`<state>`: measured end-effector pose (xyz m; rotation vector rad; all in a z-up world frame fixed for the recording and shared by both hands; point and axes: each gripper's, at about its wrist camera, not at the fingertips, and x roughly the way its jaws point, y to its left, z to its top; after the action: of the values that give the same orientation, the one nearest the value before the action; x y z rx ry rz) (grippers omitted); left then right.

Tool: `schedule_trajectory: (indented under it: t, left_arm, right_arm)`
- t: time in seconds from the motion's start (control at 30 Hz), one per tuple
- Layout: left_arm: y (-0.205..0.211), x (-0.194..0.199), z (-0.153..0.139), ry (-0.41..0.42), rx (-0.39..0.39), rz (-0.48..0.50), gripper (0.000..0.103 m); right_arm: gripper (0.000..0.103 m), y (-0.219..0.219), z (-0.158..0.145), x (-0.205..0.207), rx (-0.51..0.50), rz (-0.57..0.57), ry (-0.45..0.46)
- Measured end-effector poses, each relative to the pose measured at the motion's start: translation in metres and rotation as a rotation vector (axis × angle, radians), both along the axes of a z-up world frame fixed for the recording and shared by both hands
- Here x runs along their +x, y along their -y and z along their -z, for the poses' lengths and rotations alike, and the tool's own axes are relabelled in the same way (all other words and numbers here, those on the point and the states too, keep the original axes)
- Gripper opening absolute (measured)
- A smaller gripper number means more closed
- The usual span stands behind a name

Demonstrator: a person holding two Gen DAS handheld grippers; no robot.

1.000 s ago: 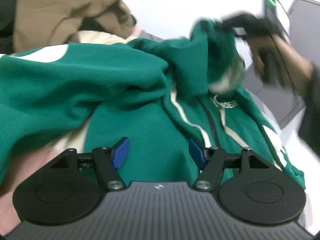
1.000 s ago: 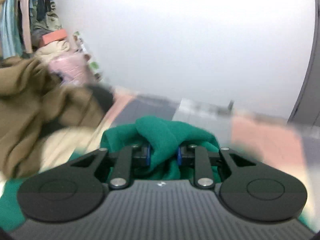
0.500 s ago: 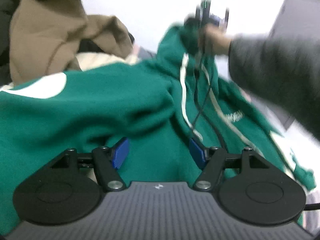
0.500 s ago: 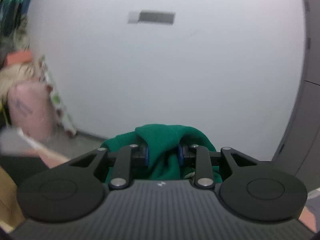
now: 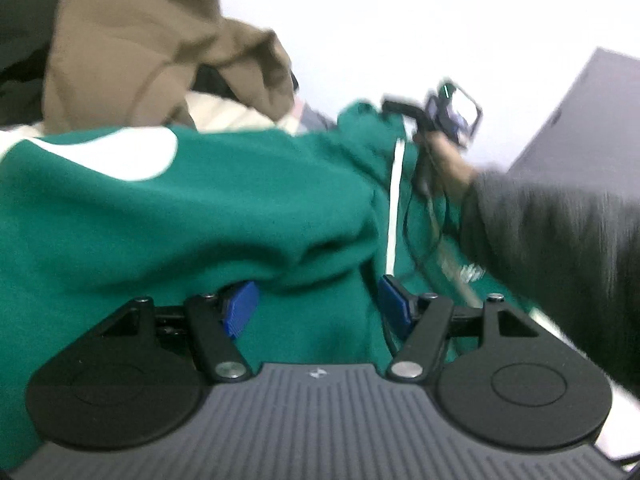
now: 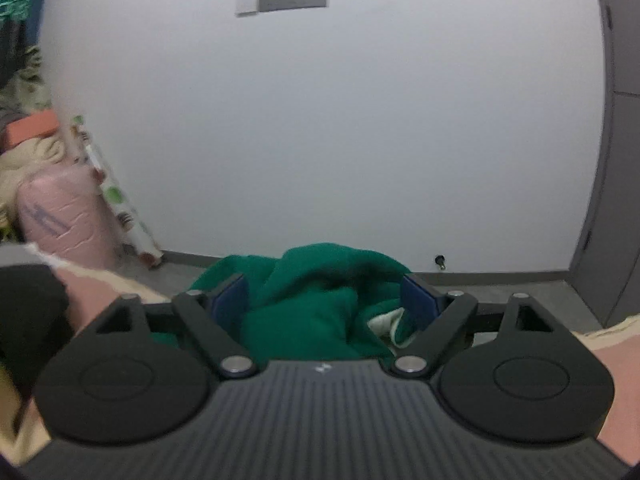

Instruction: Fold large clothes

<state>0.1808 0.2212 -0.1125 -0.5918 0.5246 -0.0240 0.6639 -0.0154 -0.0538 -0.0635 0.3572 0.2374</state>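
Left wrist view is showing a green jacket (image 5: 240, 208) — white patch, white stripe — lying rumpled under the left gripper (image 5: 316, 304), whose jaws are standing apart, gripping nothing. Right gripper (image 6: 324, 300) is opening — bunched green cloth is sitting loose between its pads.

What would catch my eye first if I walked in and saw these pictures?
The big green jacket with a white patch, spread across the left view. A bunch of it lies between the opening jaws of the right hand-held gripper; the left hand-held gripper stands open over the cloth. Behind it, upper left, lies a heap of brown clothing.
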Motion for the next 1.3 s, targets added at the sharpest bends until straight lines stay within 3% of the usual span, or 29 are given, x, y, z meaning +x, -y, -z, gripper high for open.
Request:
schedule_trajectory:
  t: [0.1, 0.23, 0.47, 0.7, 0.93, 1.13, 1.3]
  left_arm:
    - [-0.015, -0.015, -0.009, 0.023, -0.039, -0.027, 0.071]
    - [-0.016, -0.036, -0.025, 0.057, 0.054, -0.057, 0.071]
    - [-0.017, -0.063, -0.037, 0.060, 0.063, -0.081, 0.071]
    - [0.007, -0.095, -0.050, 0.052, 0.155, -0.092, 0.071]
    - [0.048, -0.117, -0.053, -0.004, 0.246, -0.073, 0.071]
    - [0.058, -0.121, -0.048, -0.092, 0.191, -0.085, 0.071]
    - [0.051, -0.133, -0.043, -0.129, 0.065, -0.124, 0.075]
  right_arm:
    - [0.085, 0.008, -0.007, -0.017, -0.029, -0.018, -0.026]
    - [0.085, 0.023, -0.021, -0.057, -0.084, -0.045, -0.027]
    - [0.085, 0.088, -0.042, -0.139, -0.087, -0.053, -0.048]
    - [0.085, 0.161, -0.060, -0.250, -0.004, -0.032, -0.070]
    - [0.085, 0.225, -0.068, -0.360, 0.197, -0.008, -0.119]
    - [0.085, 0.269, -0.054, -0.413, 0.236, 0.033, -0.193]
    - [0.085, 0.316, -0.035, -0.438, 0.321, 0.100, -0.264]
